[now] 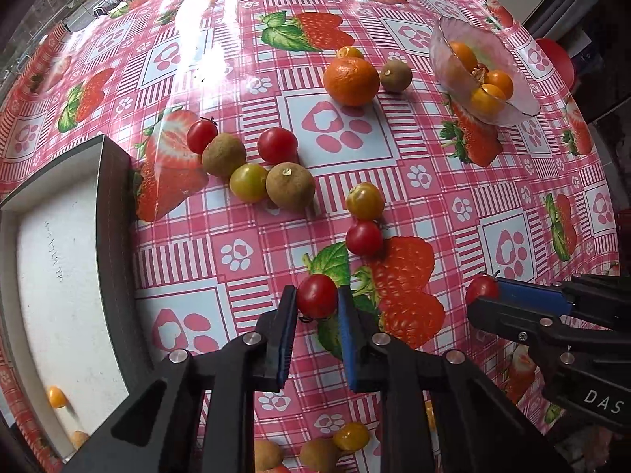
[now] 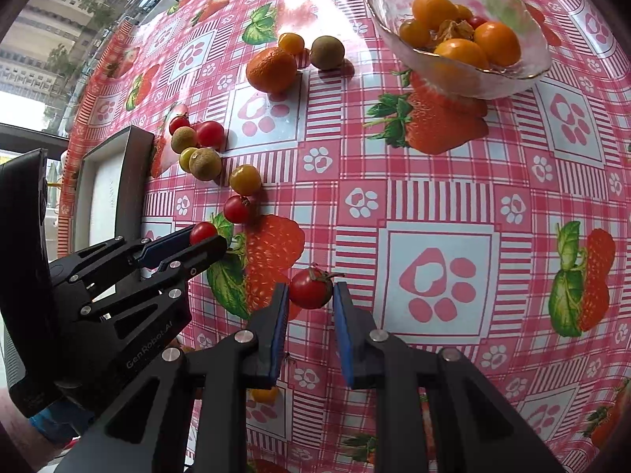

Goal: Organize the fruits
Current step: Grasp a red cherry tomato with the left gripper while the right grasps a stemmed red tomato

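My left gripper (image 1: 316,295) is shut on a red cherry tomato (image 1: 316,295), its blue pads touching both sides; it also shows in the right wrist view (image 2: 203,233). My right gripper (image 2: 310,289) has a second red cherry tomato (image 2: 310,288) between its fingertips: the left pad touches it, a thin gap shows at the right pad. This tomato shows in the left wrist view (image 1: 482,288). Loose fruits lie on the strawberry tablecloth: a mandarin (image 1: 351,81), brown longans (image 1: 290,186), red and yellow cherry tomatoes (image 1: 364,201).
A glass bowl (image 2: 508,73) with orange fruits stands at the far right. A dark box with a white inside (image 1: 75,276) sits at the left and holds two small orange fruits (image 1: 57,397). More fruits lie near the front edge (image 1: 351,435).
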`<state>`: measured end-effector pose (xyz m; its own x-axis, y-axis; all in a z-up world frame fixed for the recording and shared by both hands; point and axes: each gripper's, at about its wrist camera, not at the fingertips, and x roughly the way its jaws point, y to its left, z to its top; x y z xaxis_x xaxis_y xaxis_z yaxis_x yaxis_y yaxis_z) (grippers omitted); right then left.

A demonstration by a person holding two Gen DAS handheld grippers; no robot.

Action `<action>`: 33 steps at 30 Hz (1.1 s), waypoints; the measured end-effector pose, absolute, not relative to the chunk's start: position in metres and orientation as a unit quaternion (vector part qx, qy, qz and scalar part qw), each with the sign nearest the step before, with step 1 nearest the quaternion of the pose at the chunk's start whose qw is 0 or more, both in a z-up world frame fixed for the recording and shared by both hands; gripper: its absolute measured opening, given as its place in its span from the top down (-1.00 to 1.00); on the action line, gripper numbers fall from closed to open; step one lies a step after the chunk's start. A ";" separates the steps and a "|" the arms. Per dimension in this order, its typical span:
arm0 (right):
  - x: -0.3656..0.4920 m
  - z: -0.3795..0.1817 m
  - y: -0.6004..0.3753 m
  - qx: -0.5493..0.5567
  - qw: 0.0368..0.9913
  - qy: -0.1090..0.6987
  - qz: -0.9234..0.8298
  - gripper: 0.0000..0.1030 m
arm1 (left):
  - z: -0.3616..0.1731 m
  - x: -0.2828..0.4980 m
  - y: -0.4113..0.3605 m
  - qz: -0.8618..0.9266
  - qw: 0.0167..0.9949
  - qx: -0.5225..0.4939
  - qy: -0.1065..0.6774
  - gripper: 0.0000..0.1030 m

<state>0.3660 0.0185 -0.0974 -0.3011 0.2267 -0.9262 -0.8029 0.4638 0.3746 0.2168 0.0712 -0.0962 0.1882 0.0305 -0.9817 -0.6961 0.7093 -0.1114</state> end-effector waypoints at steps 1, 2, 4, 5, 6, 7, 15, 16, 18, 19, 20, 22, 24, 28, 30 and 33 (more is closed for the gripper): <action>0.363 -0.096 0.017 -0.218 0.548 0.657 0.469 0.53 | -0.093 0.211 0.072 0.255 0.717 -0.290 0.581 0.58; 0.361 -0.094 0.015 -0.218 0.547 0.658 0.470 0.53 | -0.088 0.205 0.071 0.256 0.718 -0.293 0.577 0.58; 0.354 -0.091 0.013 -0.219 0.543 0.658 0.472 0.53 | -0.080 0.195 0.073 0.260 0.721 -0.293 0.571 0.58; 0.350 -0.090 0.012 -0.220 0.542 0.659 0.474 0.53 | -0.076 0.189 0.073 0.262 0.723 -0.293 0.568 0.58; 0.346 -0.088 0.011 -0.222 0.540 0.659 0.475 0.53 | -0.072 0.182 0.072 0.264 0.725 -0.294 0.565 0.58; 0.342 -0.086 0.011 -0.223 0.538 0.658 0.477 0.53 | -0.068 0.175 0.071 0.266 0.726 -0.293 0.562 0.58; 0.298 -0.074 0.020 -0.243 0.520 0.651 0.497 0.53 | -0.048 0.115 0.071 0.308 0.725 -0.276 0.550 0.58; 0.292 -0.072 0.023 -0.247 0.518 0.649 0.500 0.53 | -0.046 0.103 0.073 0.315 0.724 -0.277 0.548 0.58; 0.279 -0.069 0.031 -0.255 0.513 0.644 0.508 0.53 | -0.045 0.085 0.077 0.329 0.718 -0.279 0.546 0.58; 0.272 -0.067 0.035 -0.259 0.510 0.641 0.512 0.53 | -0.045 0.075 0.080 0.337 0.714 -0.282 0.545 0.58; 0.265 -0.066 0.039 -0.264 0.506 0.638 0.517 0.53 | -0.046 0.066 0.083 0.344 0.710 -0.285 0.544 0.58; 0.250 -0.064 0.049 -0.274 0.499 0.631 0.526 0.52 | -0.049 0.048 0.089 0.357 0.700 -0.287 0.547 0.58; 0.235 -0.063 0.058 -0.281 0.492 0.627 0.534 0.52 | -0.053 0.033 0.095 0.369 0.691 -0.290 0.550 0.58; 0.206 -0.060 0.078 -0.297 0.478 0.614 0.553 0.52 | -0.064 0.007 0.105 0.387 0.676 -0.294 0.555 0.58; 0.192 -0.061 0.087 -0.303 0.469 0.611 0.561 0.52 | -0.070 0.000 0.108 0.389 0.670 -0.292 0.560 0.58; 0.174 -0.061 0.100 -0.311 0.462 0.603 0.571 0.53 | -0.080 -0.006 0.113 0.388 0.665 -0.295 0.567 0.58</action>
